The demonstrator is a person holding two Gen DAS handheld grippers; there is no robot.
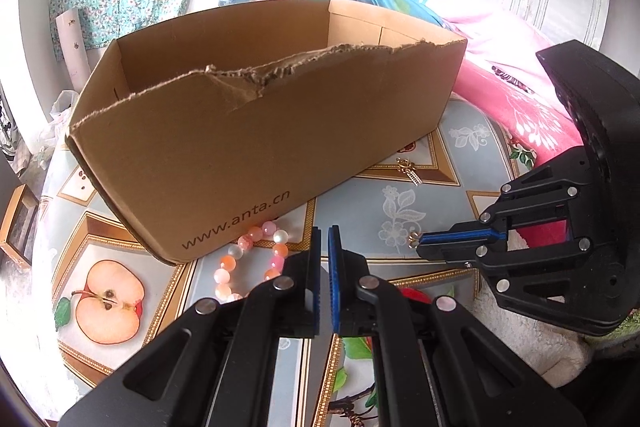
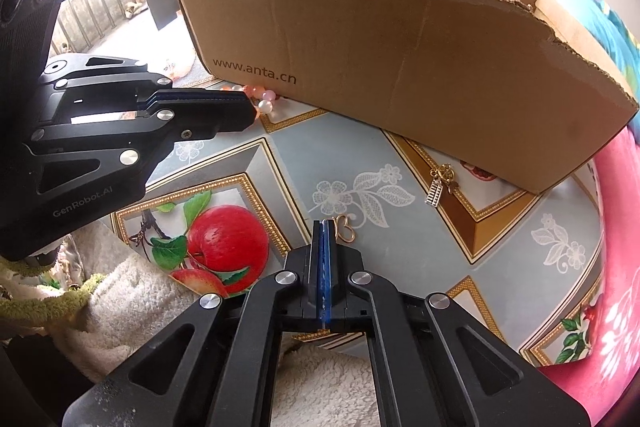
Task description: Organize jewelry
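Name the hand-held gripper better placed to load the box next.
Right. The right hand-held gripper is shut with the gold heart charm at its tips, seemingly pinched, facing the cardboard box. The left hand-held gripper is shut and empty, short of the bead bracelet.

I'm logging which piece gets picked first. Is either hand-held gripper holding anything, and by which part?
The right hand-held gripper pinches the small gold earring by one edge at its fingertips. The left hand-held gripper is shut on nothing.

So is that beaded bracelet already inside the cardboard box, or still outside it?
Outside. The beaded bracelet lies on the patterned tablecloth against the cardboard box's outer front wall, by the printed web address.
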